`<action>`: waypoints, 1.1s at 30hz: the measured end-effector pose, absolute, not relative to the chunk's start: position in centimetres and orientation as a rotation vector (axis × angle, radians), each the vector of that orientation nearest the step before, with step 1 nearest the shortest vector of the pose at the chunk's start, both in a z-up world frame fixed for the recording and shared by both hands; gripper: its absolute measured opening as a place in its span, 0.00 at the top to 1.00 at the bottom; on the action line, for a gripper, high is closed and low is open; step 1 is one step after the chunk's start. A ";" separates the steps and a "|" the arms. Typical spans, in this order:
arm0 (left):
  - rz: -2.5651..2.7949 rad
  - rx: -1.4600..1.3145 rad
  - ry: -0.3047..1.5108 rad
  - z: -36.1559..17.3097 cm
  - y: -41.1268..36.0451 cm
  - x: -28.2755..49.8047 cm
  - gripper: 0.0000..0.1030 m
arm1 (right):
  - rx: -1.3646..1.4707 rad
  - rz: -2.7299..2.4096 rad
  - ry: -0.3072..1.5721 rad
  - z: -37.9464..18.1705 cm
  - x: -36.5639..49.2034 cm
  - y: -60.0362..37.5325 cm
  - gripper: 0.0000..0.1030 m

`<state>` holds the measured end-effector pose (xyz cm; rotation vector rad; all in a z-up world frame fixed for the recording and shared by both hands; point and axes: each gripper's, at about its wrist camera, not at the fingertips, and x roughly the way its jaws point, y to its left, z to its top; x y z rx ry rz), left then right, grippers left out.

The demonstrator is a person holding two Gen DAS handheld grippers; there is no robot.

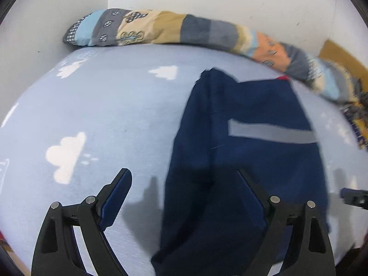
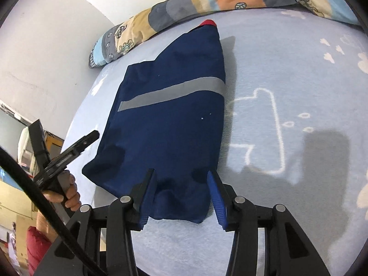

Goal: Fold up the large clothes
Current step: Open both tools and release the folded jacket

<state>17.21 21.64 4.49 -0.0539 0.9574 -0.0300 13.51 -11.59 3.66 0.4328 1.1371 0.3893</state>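
A navy garment [image 1: 248, 151] with a grey reflective stripe [image 1: 271, 133] lies folded into a long block on the light blue bed sheet [image 1: 115, 115]. My left gripper [image 1: 184, 179] is open wide over its near left edge; one finger is above the sheet, the other above the cloth. In the right wrist view the same garment [image 2: 170, 119] runs away from me, a red bit [image 2: 208, 22] showing at its far end. My right gripper [image 2: 181, 180] straddles the near end, jaws apart, cloth between them but not pinched. A hand [image 2: 69, 191] holds the left gripper at the garment's left side.
A rolled patchwork quilt [image 1: 161, 28] lies along the white wall at the far side of the bed. Cardboard [image 1: 340, 55] and patterned cloth [image 1: 358, 119] sit at the right. The bed's left edge [image 2: 76, 138] drops to a cluttered floor with a red item [image 2: 36, 246].
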 end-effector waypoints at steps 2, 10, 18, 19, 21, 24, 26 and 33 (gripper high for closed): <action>-0.010 0.012 0.981 3.3 21.1 17.3 0.17 | 0.431 0.390 1.154 3.2 13.9 -11.2 0.50; -0.020 0.265 0.873 4.4 17.6 16.1 0.17 | 0.459 0.403 1.175 2.6 13.9 -11.1 0.48; -0.021 0.359 0.863 4.1 16.2 16.1 0.17 | 0.475 0.360 1.161 2.2 15.6 -12.3 0.42; -0.022 0.365 0.863 4.0 16.2 16.0 0.17 | 0.489 0.353 1.161 2.1 15.8 -12.6 0.42; -0.022 0.377 0.860 4.0 16.1 16.1 0.17 | 0.505 0.355 1.161 2.2 15.9 -12.8 0.42; -0.016 0.377 0.856 4.1 16.2 16.1 0.17 | 0.499 0.363 1.159 2.2 16.0 -12.5 0.42; -0.015 0.370 0.853 4.2 16.3 16.2 0.17 | 0.478 0.366 1.161 2.2 16.0 -12.2 0.42; -0.018 0.391 0.850 4.0 16.0 16.2 0.17 | 0.450 0.375 1.153 2.0 16.6 -11.8 0.41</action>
